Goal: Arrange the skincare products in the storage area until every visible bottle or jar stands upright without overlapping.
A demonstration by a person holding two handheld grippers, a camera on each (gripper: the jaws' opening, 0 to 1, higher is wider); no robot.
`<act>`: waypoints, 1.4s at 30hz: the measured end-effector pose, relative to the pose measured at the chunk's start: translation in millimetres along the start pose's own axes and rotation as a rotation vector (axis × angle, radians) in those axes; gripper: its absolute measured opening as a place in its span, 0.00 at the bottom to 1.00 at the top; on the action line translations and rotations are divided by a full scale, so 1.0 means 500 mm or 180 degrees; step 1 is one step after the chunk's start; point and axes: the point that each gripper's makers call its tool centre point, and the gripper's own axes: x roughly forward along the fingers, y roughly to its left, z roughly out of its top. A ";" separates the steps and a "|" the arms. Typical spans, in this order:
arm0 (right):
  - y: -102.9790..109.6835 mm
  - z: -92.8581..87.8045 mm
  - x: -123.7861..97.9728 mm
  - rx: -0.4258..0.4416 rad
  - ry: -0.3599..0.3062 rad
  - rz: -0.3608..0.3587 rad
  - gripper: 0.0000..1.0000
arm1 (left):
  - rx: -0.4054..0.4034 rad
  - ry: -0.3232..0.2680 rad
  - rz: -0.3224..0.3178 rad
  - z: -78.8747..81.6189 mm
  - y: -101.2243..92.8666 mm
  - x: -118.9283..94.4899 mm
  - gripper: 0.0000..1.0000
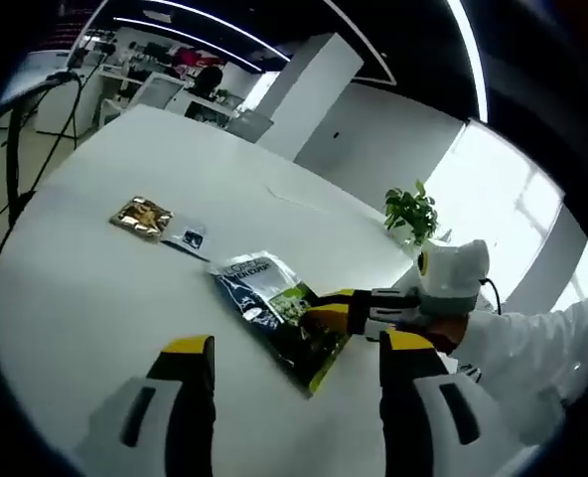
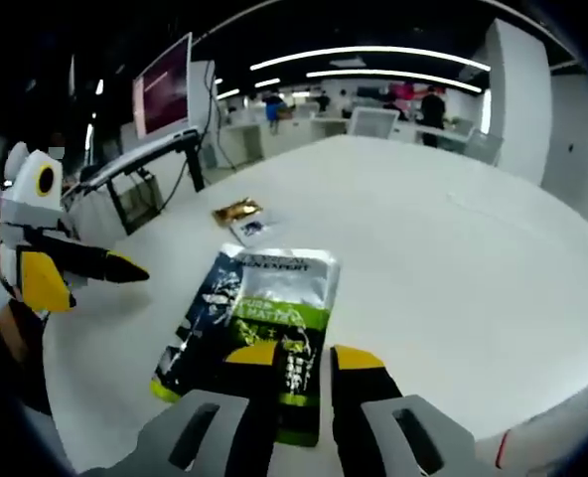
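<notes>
A dark blue and green skincare sachet pack (image 1: 269, 298) (image 2: 264, 308) lies flat on the white table (image 1: 95, 298). My right gripper (image 2: 306, 356) (image 1: 336, 308) hangs over the pack's near end. Its yellow-tipped jaws stand a narrow gap apart, and the pack shows through that gap. In the left gripper view it comes in from the right at the pack's edge. My left gripper (image 1: 299, 343) (image 2: 85, 278) is open wide just short of the pack, with nothing between its fingers. Farther off lie a gold sachet (image 1: 142, 216) (image 2: 236, 210) and a small blue-and-white sachet (image 1: 190, 238) (image 2: 251, 229), side by side.
A potted plant (image 1: 411, 211) stands near the table's far edge. A white sleeve (image 1: 532, 368) shows behind the right gripper. A monitor on a stand (image 2: 165, 89) is beside the table. The table edge (image 2: 532, 397) runs close on the right. Desks and chairs stand beyond.
</notes>
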 end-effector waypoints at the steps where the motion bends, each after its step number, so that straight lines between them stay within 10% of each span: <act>1: 0.001 0.000 -0.001 0.0010 0.0008 -0.0005 0.12 | -0.0047 0.0020 -0.0025 -0.001 0.002 0.008 0.61; 19: 0.010 -0.005 -0.005 -0.0002 0.0029 0.0006 0.05 | -0.0291 0.0206 -0.0024 -0.013 0.051 0.109 0.38; 32: -0.005 -0.014 -0.010 0.0110 0.0042 -0.0038 0.00 | -0.0272 0.0231 0.0010 -0.017 0.051 0.106 0.32; 42: 0.005 0.064 -0.065 0.0229 -0.0322 0.0078 0.00 | -0.0467 0.0144 -0.0032 -0.010 0.060 0.100 0.32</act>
